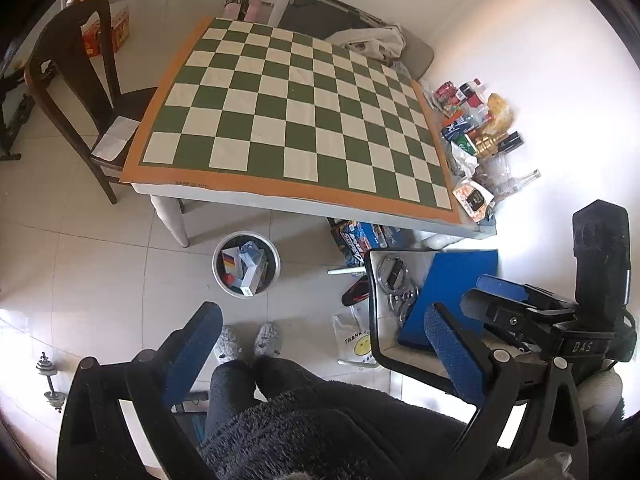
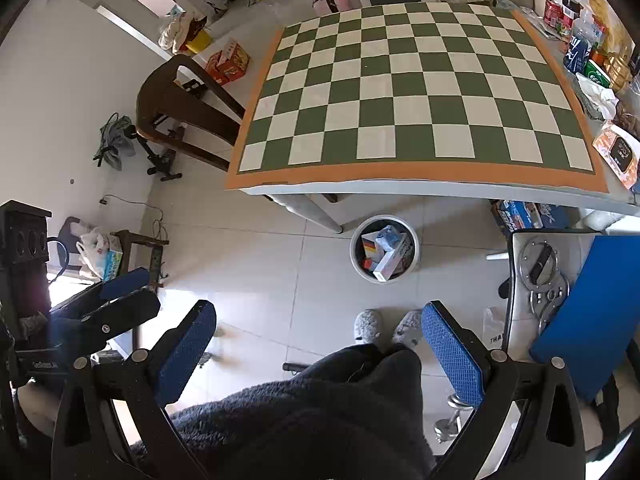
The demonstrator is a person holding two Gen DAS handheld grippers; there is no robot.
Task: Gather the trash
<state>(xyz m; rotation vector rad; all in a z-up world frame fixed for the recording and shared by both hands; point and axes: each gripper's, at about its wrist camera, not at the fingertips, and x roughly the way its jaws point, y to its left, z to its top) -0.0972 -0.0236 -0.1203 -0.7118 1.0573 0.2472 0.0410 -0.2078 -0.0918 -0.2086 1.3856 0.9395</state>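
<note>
Trash bin sits on the floor tiles ahead of both claws, just past the person's grey slippers, near the table leg; it's round w/ a pale rim and holds boxes and cartons, incl. a white box leaning at the near side and a blue packet on top. In the right wrist view the same bin shows ahead and between the fingers. Left claw is spread wide, blue pads well apart, nothing between them but the person's dark-clothed legs below. Right claw likewise wide open, gripping nothing; it also shows at the right edge of the left wrist view, held beside the left one. Beyond the bin, a table w/ a green-and-white checkered cloth, orange border. More clutter — bottles, cans, snack packets — is heaped along the table's far right edge, ahead and right of the claws. A dark wooden chair stands left of the table. Right of the bin, a small stand carries a blue board and metal rings; a white plastic bag lies on the floor by it.
</note>
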